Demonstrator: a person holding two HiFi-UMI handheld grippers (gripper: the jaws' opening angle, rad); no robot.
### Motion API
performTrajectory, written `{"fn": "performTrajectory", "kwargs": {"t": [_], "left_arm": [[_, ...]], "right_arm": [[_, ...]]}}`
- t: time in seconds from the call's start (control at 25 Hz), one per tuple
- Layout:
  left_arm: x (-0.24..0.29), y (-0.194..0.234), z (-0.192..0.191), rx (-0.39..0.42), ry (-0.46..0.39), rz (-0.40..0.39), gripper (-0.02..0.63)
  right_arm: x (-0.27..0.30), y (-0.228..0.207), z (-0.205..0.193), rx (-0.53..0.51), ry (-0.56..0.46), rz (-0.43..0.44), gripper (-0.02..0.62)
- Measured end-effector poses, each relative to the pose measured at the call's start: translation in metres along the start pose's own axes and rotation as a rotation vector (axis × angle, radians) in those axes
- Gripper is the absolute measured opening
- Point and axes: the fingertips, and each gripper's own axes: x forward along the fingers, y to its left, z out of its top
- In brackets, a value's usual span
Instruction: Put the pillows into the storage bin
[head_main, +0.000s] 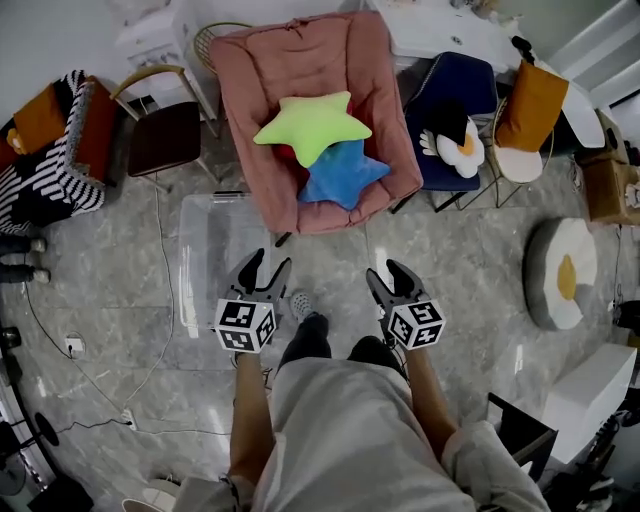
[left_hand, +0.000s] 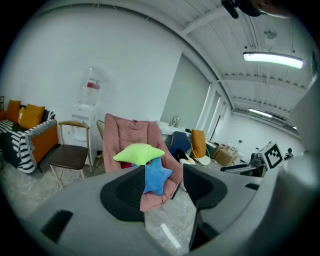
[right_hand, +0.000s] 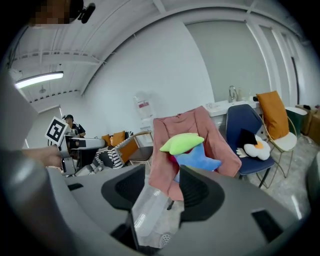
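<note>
Head view downward; gripper views toward armchair (head_main: 290, 70)

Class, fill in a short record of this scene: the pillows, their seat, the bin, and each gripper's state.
Pillows: green star pillow lying on blue star pillow
Seat: pink chair
Bin: clear storage bin on the floor before the chair, no pillow inside
Left gripper: open, empty
Right gripper: open, empty

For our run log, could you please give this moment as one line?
left gripper: open, empty; right gripper: open, empty; green star-shaped pillow: on blue star-shaped pillow, pink padded chair; clear plastic bin: on floor
</note>
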Motion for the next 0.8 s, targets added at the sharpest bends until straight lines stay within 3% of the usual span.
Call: {"fn": "performTrajectory", "kwargs": {"t": [0.44, 0.68, 0.8], "left_arm": [[0.032, 0.038, 0.022, -0.072, -0.034, 0.034, 0.233], [0.053, 0.057, 0.033, -0.123, -0.055, 0.129, 0.233], [0.069, 0.064, 0.036, -0.157, -0.063, 0.202, 0.233]], "right_arm": [[0.055, -0.058, 0.052, -0.004, -0.021, -0.048, 0.21], [0.114, -0.082, 0.095, -0.043, -0.036, 0.017, 0.21], [0.15, -0.093, 0.116, -0.075, -0.018, 0.097, 0.21]]}}
